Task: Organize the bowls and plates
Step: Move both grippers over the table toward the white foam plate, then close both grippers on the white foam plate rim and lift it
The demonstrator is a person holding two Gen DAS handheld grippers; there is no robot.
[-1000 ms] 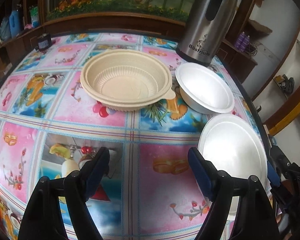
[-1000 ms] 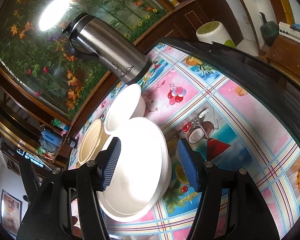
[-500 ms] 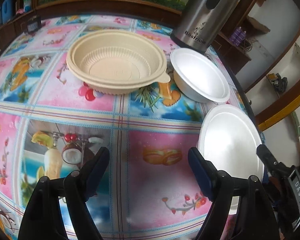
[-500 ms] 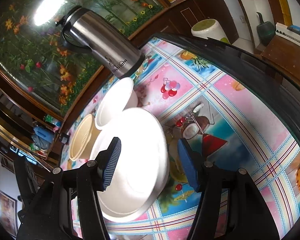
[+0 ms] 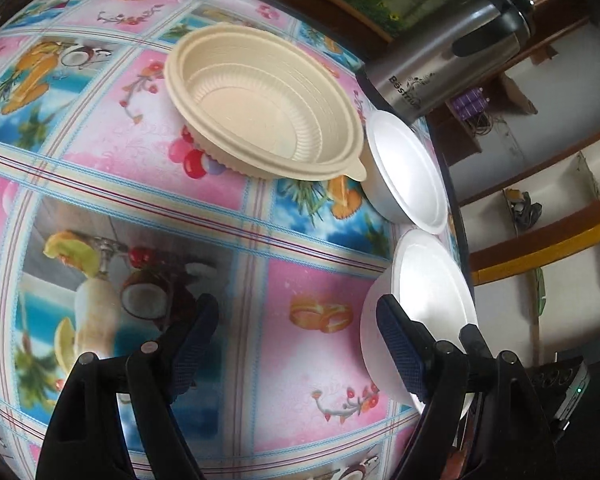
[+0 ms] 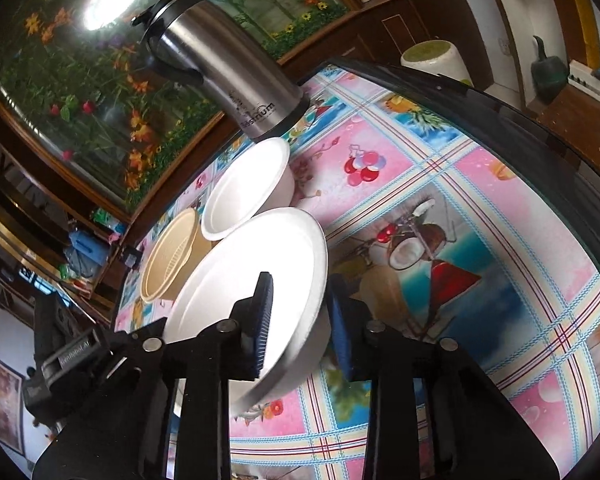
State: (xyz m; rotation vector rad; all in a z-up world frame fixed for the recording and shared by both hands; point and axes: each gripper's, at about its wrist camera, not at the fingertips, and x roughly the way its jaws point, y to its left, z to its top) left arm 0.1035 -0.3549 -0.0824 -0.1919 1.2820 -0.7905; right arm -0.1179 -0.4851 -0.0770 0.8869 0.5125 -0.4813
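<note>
A round bench (image 5: 148, 168) covered in a bright pink-and-blue fruit-print cloth stands before a wooden-framed floral panel, with a steel flask (image 6: 220, 76) at its far edge. Three dishes sit in a cluster near that flask: a wide beige bowl (image 5: 260, 108), a small white bowl (image 6: 248, 188) just beside it, and a large white bowl (image 6: 256, 268) nearest the viewer, close to the bench's dark rim. The right claw (image 6: 300, 324) straddles the large white bowl's near rim, one pad inside and one outside the wall, jaws partly spread with a gap visible on the outer side, so not yet pinching. The left claw (image 5: 296, 344) hangs spread and empty over bare cloth, well apart from the beige bowl. The white bowls look like thin foam: very light, easily dented, likely to slide on the glossy cloth, so a gentle pinch on the rim wall seems best. The beige bowl appears stiffer, ribbed plastic with a lip tab. Open cloth lies to the left and right for moving; the flask and bench edge crowd the far side.
</note>
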